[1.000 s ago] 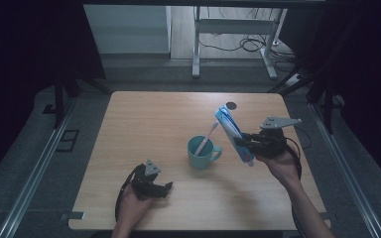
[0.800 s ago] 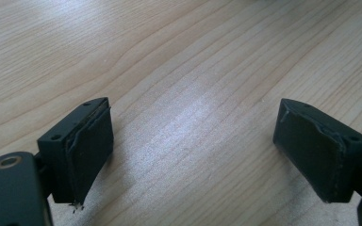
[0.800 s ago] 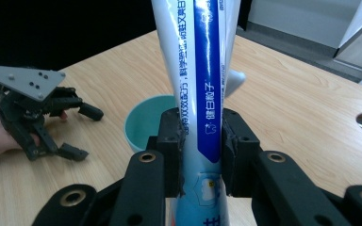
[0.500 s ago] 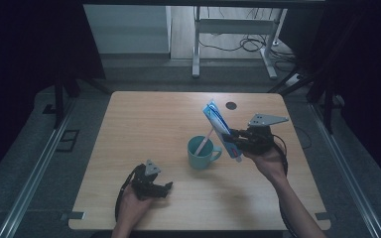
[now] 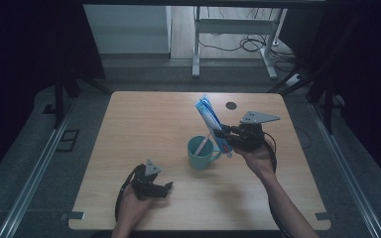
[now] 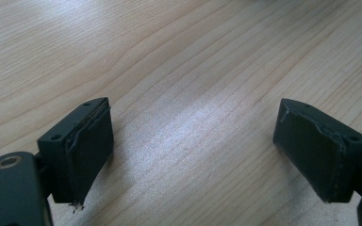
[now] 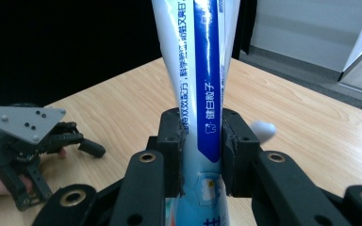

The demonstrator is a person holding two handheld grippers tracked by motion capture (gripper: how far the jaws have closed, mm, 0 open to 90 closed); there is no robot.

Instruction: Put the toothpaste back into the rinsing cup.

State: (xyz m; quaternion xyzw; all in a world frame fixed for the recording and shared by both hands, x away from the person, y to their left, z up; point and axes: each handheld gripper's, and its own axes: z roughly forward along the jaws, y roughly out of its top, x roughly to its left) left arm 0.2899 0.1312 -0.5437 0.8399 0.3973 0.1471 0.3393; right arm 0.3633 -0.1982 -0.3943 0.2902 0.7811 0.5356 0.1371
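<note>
Right gripper (image 5: 226, 138) clamped on tube (image 5: 209, 119), tube tilted, upper end rising past jaws, lower end beside mug (image 5: 201, 152), just left of this gripper. Left gripper (image 5: 161, 188) spread, nothing between jaws, low on table (image 5: 144, 119), well apart from mug.

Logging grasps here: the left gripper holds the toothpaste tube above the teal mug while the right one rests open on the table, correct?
Sides are swapped. The right gripper clamps the toothpaste tube above the teal mug, as the right gripper view shows; the left gripper rests open on the table.
</note>
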